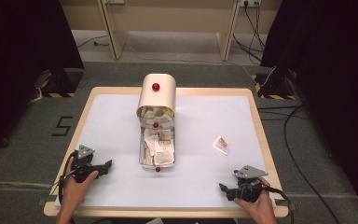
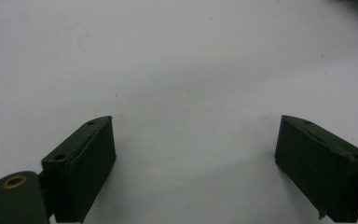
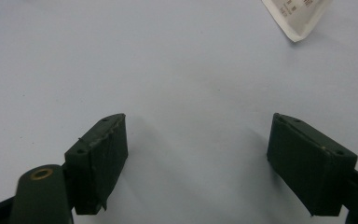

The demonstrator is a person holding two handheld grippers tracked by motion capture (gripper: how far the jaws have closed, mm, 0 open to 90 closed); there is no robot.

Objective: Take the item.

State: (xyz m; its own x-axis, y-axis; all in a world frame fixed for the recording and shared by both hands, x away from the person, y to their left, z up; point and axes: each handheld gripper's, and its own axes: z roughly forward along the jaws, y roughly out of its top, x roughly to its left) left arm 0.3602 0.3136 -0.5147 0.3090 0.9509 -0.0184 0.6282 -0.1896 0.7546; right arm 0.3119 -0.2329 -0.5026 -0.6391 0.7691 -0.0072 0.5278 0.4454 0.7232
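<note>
Both jaw pairs gape wide w/ nothing between: left gripper (image 1: 106, 165), right gripper (image 1: 223, 188). We see one packet (image 1: 220, 144) lying beyond the right jaws. Approach too flat and we'd prob. shove it instead of pinching it.

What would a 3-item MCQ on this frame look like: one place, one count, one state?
1. Where does the loose packet lie?
A. right of the box
B. inside the box
C. left of the box

2. How many red knobs show on the box?
A. one
B. three
C. five

3. How do the right tool's jaws stand?
A. shut on a packet
B. open, nothing between
C. shut, nothing between

Key: 1 A, it lies on the mat right of the box. 2 B, one on the lid, one at mid-box, one at the near end. 3 B, bare mat shows between the jaws.
</note>
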